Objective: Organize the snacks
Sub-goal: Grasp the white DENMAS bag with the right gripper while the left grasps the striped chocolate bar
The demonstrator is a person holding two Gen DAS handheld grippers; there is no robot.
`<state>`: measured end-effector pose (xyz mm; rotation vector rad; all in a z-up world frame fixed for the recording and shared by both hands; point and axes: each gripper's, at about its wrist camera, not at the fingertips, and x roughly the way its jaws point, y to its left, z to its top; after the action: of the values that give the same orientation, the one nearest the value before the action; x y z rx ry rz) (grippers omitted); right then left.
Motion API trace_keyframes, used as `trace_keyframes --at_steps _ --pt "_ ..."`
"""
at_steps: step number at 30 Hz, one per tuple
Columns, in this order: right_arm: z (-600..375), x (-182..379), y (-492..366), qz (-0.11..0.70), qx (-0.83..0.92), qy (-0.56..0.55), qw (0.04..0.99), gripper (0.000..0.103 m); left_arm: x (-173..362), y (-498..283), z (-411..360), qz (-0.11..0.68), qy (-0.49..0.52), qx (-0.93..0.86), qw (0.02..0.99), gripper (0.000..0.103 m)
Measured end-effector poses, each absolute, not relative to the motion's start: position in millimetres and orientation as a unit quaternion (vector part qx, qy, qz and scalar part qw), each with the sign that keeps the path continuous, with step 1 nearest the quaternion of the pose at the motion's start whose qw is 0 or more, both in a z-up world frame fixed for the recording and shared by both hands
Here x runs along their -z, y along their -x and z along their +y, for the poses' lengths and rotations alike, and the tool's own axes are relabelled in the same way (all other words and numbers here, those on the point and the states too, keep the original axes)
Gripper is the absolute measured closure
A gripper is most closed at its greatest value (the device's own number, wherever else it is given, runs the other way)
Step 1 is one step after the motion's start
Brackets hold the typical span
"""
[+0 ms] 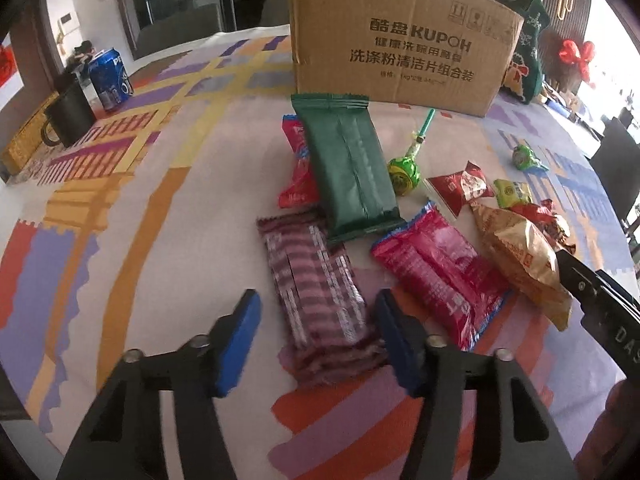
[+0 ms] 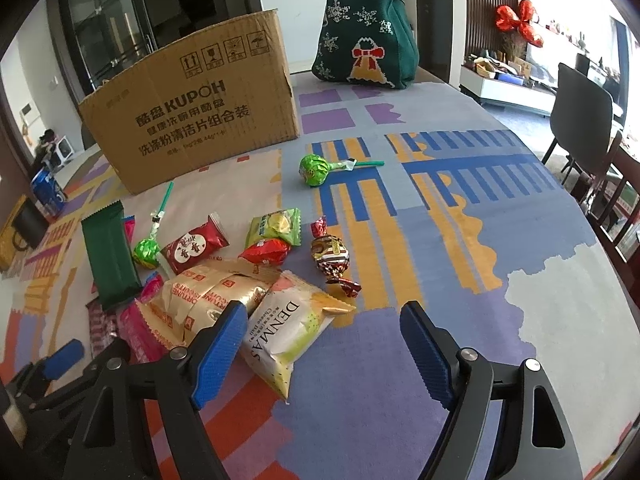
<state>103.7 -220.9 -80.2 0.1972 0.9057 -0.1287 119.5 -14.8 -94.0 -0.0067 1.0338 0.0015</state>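
While the snacks lie scattered over the patterned cloth of the surface (image 2: 500, 240), we see the striped maroon packet (image 1: 320, 300) lying flat between the blue pads of our left hand-held gripper (image 1: 316, 332). It is a long, crinkled foil rectangle with a serrated end, and its long axis runs away from us toward the cardboard box (image 1: 400, 48). The jaws stand partly open on either side of it; the right pad seems at its edge, the left pad stands clear, so nothing is held. Just beyond, a smooth dark green packet (image 1: 352, 172) lies overlapping the maroon one's far corner, long axis also toward the box, covering part of a red wrapper (image 1: 296, 168). Beside these a glossy pink packet (image 1: 440, 276) lies aslant.

Our right hand-held gripper (image 2: 324, 352) is wide open and holds nothing. Its left pad sits over the edge of a puffy white-and-yellow bag marked DENMAS (image 2: 288, 332), whose long axis slants from near us up to the right. A gold crinkled biscuit bag (image 2: 208, 296) lies against it. Farther out are a twist-wrapped sweet (image 2: 332, 258), a small red pouch (image 2: 264, 252), a light green packet (image 2: 276, 226), a red square packet (image 2: 196, 248) and two round green lollipops, the near one (image 2: 148, 250) with its stick toward the box, the far one (image 2: 314, 170) with its stick pointing right.

The box stands upright, corrugated and brown. Behind it sits a knitted green bag (image 2: 364, 40). At the left edge stand a blue can (image 1: 110, 78) and a black mug (image 1: 70, 118).
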Motion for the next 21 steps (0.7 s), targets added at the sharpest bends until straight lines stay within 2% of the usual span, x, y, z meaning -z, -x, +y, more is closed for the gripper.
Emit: trace_keyframes --at_steps 1,2,13,16,18,20,21 --pt "-221.0 80.1 -102.9 0.437 0.062 -0.095 0.892 0.023 93.2 -117.9 -14.1 0.496 0.003 0.003 0.868 0.058" --pt "-221.2 79.9 -102.1 0.439 0.062 -0.095 0.891 0.023 92.8 -116.4 -13.3 0.498 0.002 0.006 0.867 0.058" --pt "-220.6 83.9 -102.8 0.442 0.069 -0.078 0.891 0.024 92.4 -119.8 -9.8 0.488 -0.004 0.006 0.873 0.058" --pt "-218.9 84.9 -102.7 0.445 0.063 -0.078 0.890 0.034 91.7 -119.1 -7.6 0.490 0.002 0.013 0.872 0.062" --pt "-216.8 85.7 -102.3 0.447 0.058 -0.073 0.889 0.045 90.7 -117.4 -6.8 0.490 0.005 0.017 0.871 0.064" --pt "-215.2 85.8 -101.3 0.448 0.049 -0.073 0.890 0.061 88.9 -115.2 -5.9 0.490 0.010 0.022 0.872 0.065" --pt "-214.4 85.8 -100.8 0.449 0.048 -0.073 0.889 0.062 87.9 -113.8 -5.4 0.489 0.014 0.025 0.872 0.065"
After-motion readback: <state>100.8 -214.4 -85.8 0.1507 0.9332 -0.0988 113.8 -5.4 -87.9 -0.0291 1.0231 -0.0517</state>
